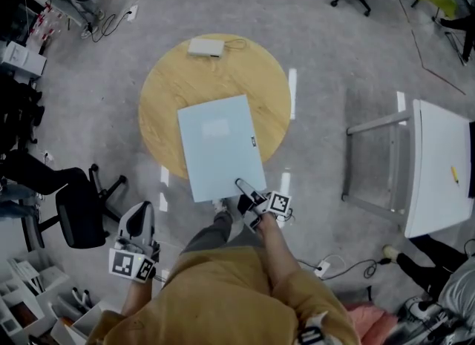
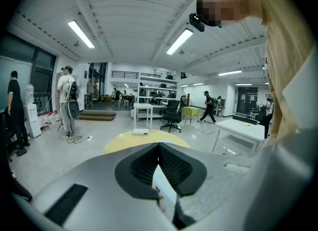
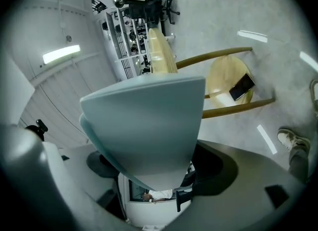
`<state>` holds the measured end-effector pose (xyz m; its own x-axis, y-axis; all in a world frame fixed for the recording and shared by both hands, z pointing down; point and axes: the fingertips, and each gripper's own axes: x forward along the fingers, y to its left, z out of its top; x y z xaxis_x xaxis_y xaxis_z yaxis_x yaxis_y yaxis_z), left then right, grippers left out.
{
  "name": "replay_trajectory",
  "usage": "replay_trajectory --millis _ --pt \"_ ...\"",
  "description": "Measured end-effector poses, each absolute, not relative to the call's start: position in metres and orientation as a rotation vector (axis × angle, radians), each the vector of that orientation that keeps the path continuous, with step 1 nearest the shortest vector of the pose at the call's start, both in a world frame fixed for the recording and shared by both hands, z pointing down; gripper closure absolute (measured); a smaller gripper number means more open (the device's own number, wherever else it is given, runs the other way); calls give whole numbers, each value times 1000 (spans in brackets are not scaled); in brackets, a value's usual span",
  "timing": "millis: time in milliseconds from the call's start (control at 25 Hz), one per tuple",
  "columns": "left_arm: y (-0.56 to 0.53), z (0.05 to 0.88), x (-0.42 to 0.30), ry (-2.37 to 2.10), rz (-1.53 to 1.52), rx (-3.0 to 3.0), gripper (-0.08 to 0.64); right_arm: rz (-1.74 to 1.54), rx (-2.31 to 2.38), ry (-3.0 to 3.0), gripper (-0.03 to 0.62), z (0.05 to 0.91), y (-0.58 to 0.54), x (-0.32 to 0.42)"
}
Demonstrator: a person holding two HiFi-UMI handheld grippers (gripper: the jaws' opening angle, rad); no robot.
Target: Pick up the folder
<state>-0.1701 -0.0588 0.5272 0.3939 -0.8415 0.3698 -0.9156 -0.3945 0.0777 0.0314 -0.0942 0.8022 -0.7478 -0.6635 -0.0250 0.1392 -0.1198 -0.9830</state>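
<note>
The pale blue folder lies flat on the round wooden table, turned a little askew. Its near end sticks out past the table's rim toward the person, and that overhang looks deliberate, because it leaves a free edge with room for a jaw to pass underneath.

The right gripper is at that overhanging corner, just off the table's near edge. Its jaws are spread as wide as they go, with the folder's edge between them, one jaw above the sheet and one below. Nothing is pinched yet. The folder is thin and the gap is broad, so I'd say the pads aren't pressing and the table carries all the weight.

The left gripper is held well off the table's near-left side. Its jaws are pressed together on nothing, and it points across toward the table. It seems to be parked out of the way.

A small white box sits at the table's far rim, well clear of the folder.
</note>
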Motion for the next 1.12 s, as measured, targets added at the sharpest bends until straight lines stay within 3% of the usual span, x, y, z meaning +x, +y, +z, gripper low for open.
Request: replay_trajectory --millis 240,320,440,1120 --pt "-53 530 -174 -1557 389 2376 557 -1911 -608 1583 226 806 -100 34" --pt "-51 532 -174 -1561 386 2372 557 -1909 -631 1600 273 809 -100 36" --pt "-50 530 -175 -1568 377 2369 557 -1884 -635 1638 288 805 -101 37" --pt "-61 527 -168 -1535 317 2383 557 -1835 -598 1809 319 767 -86 29"
